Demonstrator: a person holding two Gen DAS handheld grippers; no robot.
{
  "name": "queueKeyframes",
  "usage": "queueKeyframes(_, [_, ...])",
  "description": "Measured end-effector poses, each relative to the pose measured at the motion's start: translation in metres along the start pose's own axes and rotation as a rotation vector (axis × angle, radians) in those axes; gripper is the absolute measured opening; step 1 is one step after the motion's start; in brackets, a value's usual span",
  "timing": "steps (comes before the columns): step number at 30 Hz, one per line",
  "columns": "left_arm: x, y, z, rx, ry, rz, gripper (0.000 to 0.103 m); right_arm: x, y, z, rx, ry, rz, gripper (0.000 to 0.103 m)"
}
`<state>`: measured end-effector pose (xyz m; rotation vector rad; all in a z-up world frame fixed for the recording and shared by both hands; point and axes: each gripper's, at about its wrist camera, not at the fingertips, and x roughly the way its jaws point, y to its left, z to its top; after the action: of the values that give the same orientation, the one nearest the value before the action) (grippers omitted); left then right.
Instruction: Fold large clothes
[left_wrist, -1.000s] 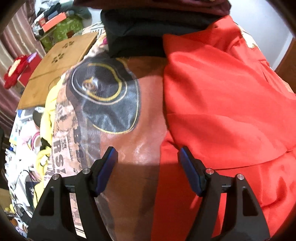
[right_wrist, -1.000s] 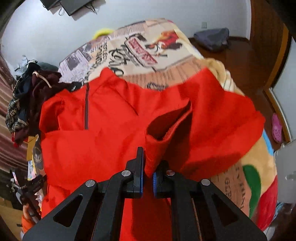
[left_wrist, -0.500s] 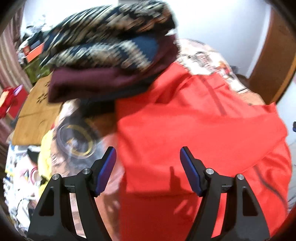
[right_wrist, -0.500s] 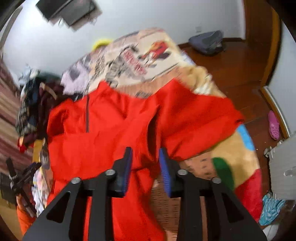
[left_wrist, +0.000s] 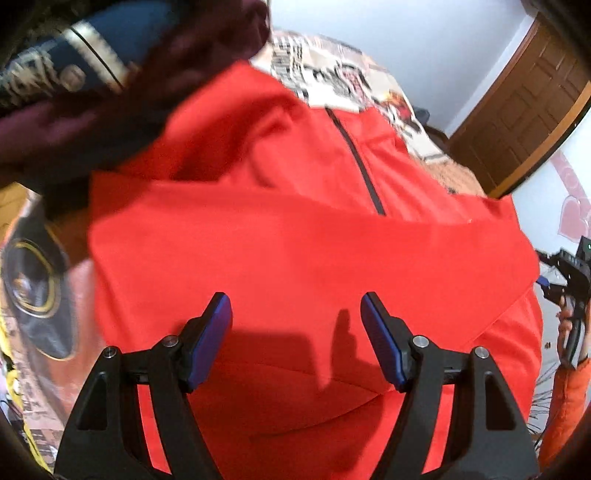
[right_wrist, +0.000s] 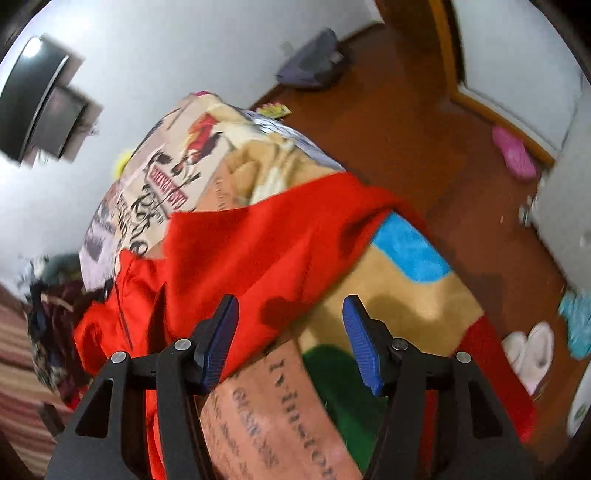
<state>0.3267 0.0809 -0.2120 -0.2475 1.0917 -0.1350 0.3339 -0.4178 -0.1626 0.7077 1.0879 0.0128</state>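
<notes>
A large red garment (left_wrist: 295, 240) with a dark zip lies spread on a bed with a printed blanket. My left gripper (left_wrist: 295, 332) is open and empty, hovering just above the garment's lower half. In the right wrist view the red garment (right_wrist: 251, 266) lies to the left, one part folded over toward its middle. My right gripper (right_wrist: 290, 334) is open and empty, above the garment's right edge and the blanket (right_wrist: 399, 288). The right gripper also shows at the far right of the left wrist view (left_wrist: 569, 273).
A pile of dark and patterned clothes (left_wrist: 110, 74) sits at the bed's far left, touching the garment. The bed's edge drops to a wooden floor (right_wrist: 424, 129) with pink slippers (right_wrist: 513, 155) and a grey bag (right_wrist: 314, 62). A brown door (left_wrist: 524, 110) stands beyond the bed.
My right gripper let go of the red fabric, opened and swung right toward the bed's edge. My left gripper, open throughout, moved from the bare blanket to over the garment.
</notes>
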Motion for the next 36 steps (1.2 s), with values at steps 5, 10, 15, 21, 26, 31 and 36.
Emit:
queueKeyframes(5, [0.025,-0.011,-0.007,0.049,0.051,0.034,0.072,0.020,-0.006,0.017,0.096,-0.004,0.042,0.055])
queueKeyframes(10, [0.032,-0.024,-0.012,0.130,0.035,0.110,0.072,0.037,-0.002,0.025,0.065,-0.037,-0.026,0.048])
queueKeyframes(15, [0.034,-0.026,-0.012,0.148,0.033,0.132,0.076,0.043,-0.003,0.030,0.000,-0.054,-0.091,0.011])
queueKeyframes(21, [0.036,-0.024,-0.013,0.146,0.032,0.134,0.077,0.004,-0.002,0.041,-0.054,-0.149,-0.096,0.007])
queueKeyframes(26, [0.037,-0.023,-0.016,0.148,0.030,0.146,0.079,-0.046,0.005,0.054,-0.080,-0.268,-0.068,0.006])
queueKeyframes(31, [0.038,-0.022,-0.015,0.144,0.030,0.152,0.080,-0.068,0.029,0.050,-0.144,-0.330,-0.072,0.006])
queueKeyframes(36, [0.037,-0.020,-0.015,0.135,0.028,0.156,0.080,-0.077,0.063,0.029,-0.260,-0.362,-0.077,0.006])
